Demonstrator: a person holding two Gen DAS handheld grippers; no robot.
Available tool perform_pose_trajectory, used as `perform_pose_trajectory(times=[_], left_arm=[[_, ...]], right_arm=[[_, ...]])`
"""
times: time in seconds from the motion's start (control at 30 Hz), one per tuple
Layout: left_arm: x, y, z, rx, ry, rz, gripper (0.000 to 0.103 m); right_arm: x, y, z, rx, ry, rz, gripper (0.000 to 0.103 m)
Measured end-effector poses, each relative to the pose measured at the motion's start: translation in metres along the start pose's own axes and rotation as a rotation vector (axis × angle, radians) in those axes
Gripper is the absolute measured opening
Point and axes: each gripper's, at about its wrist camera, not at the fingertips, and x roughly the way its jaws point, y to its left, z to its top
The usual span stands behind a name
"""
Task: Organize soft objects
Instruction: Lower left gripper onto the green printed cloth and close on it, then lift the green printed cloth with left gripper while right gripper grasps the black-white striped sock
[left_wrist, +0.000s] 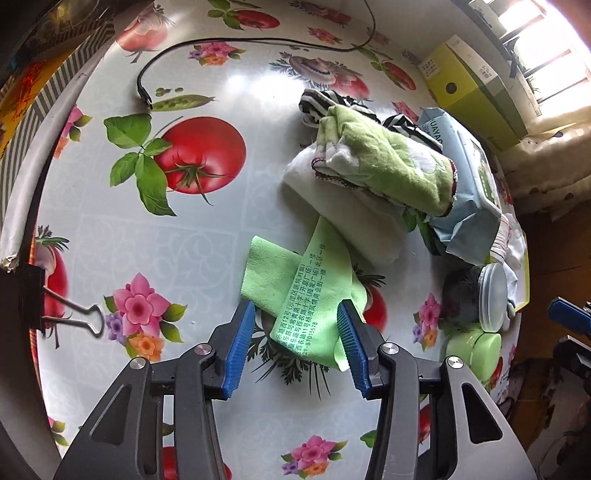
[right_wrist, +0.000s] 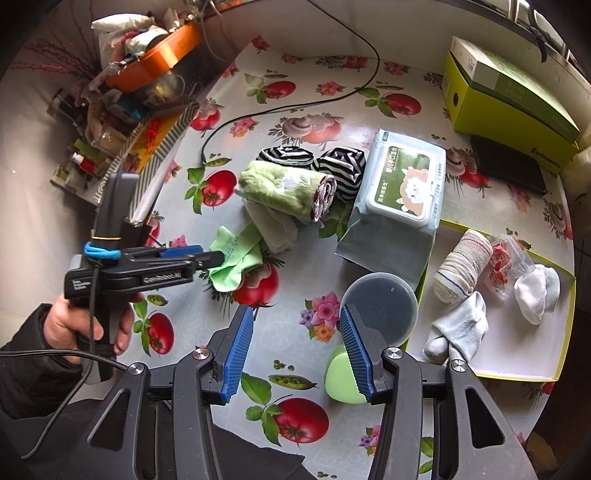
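Observation:
A light green cloth (left_wrist: 295, 295) with printed text lies crumpled on the table between the pads of my left gripper (left_wrist: 295, 308), which stands open just above it. In the right wrist view the left gripper (right_wrist: 218, 258) reaches down onto that cloth (right_wrist: 236, 258), with a hand (right_wrist: 92, 325) around its grip. Behind the cloth lie a rolled green towel (right_wrist: 284, 188), a white rolled cloth (left_wrist: 343, 218) and two striped rolls (right_wrist: 343, 170). My right gripper (right_wrist: 295, 314) hangs open over bare tablecloth with nothing between its fingers.
A shallow box (right_wrist: 509, 343) at the right holds several socks. A wet-wipes pack (right_wrist: 402, 181), a round lidded tub (right_wrist: 384, 306) and a green jar (right_wrist: 343, 376) stand near it. A black cable (left_wrist: 236, 40), a binder clip (left_wrist: 74, 317) and a yellow-green carton (right_wrist: 509, 92) are also on the table.

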Motion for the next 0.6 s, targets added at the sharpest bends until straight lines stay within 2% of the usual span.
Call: perform_pose_trajectory(times=[0.07, 0.27, 0.33, 0.37, 0.4, 0.43, 0.6], left_arm=[[0.008, -0.003, 0.000, -0.001, 0.015, 0.009, 0.048], [0.013, -0.018, -0.003, 0.059, -0.001, 0.067, 0.048], [0.014, -0.024, -0.004, 0.087, -0.014, 0.086, 0.046], [0.014, -0.025, -0.005, 0.103, -0.026, 0.104, 0.034], [0.014, -0.026, -0.005, 0.111, -0.028, 0.116, 0.014], [0.015, -0.024, -0.005, 0.106, -0.020, 0.108, 0.007], [0.002, -0.005, -0.002, 0.068, -0.043, 0.068, 0.005]], right_arm=[[0.003, 0.002, 0.002, -0.005, 0.007, -0.001, 0.048], [0.011, 0.011, 0.013, -0.022, 0.014, -0.005, 0.048], [0.014, 0.014, 0.018, -0.030, 0.015, -0.007, 0.049], [0.015, 0.017, 0.021, -0.035, 0.014, -0.009, 0.049], [0.016, 0.019, 0.023, -0.040, 0.013, -0.011, 0.049], [0.017, 0.021, 0.026, -0.045, 0.012, -0.014, 0.049], [0.024, 0.028, 0.040, -0.079, 0.008, -0.032, 0.048]])
